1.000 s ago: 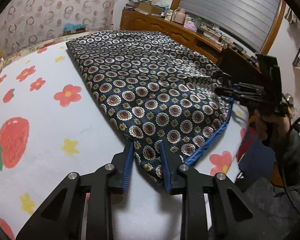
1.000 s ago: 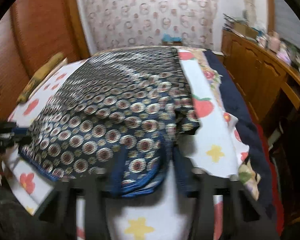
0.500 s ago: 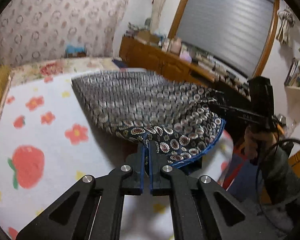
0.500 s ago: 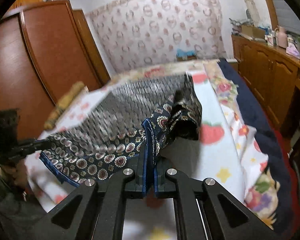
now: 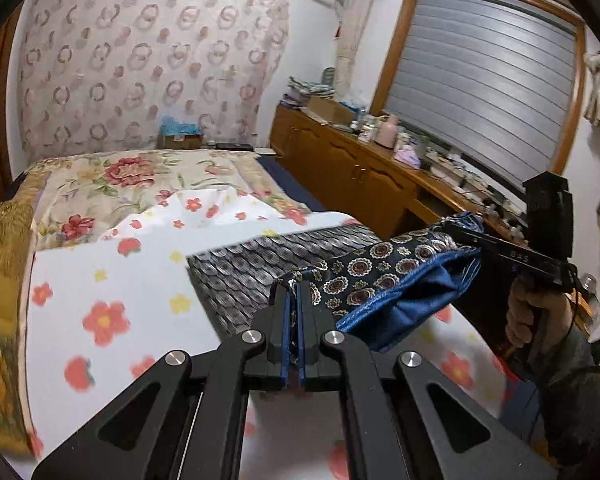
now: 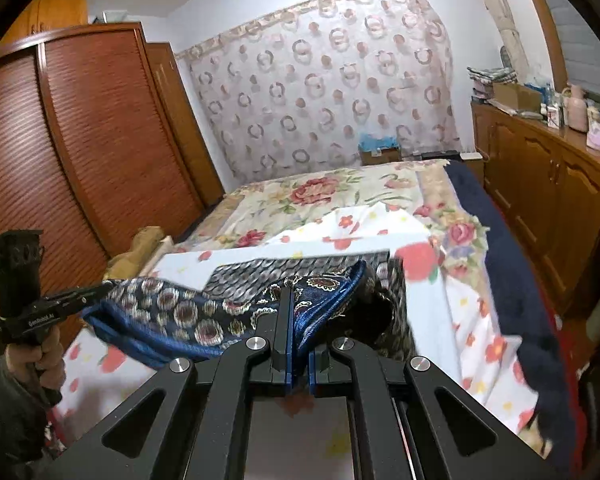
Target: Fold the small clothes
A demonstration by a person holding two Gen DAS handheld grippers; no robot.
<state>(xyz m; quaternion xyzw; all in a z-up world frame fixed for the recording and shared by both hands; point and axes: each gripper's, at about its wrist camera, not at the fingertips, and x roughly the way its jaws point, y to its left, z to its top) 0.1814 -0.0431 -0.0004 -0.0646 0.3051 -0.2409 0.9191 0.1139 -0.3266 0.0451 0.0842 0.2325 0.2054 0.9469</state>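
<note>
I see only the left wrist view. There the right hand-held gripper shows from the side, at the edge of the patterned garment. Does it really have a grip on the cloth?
Observer: Yes. In the right wrist view the right hand-held gripper is shut on the blue hem of the patterned garment.
Operator: And beyond that gripper, how does the cloth lie?
Observer: A dark fold droops just to its right. Whether it touches the flowered sheet, I cannot tell.
Operator: What stands on the left side of the bed?
Observer: A tall wooden wardrobe.
</note>
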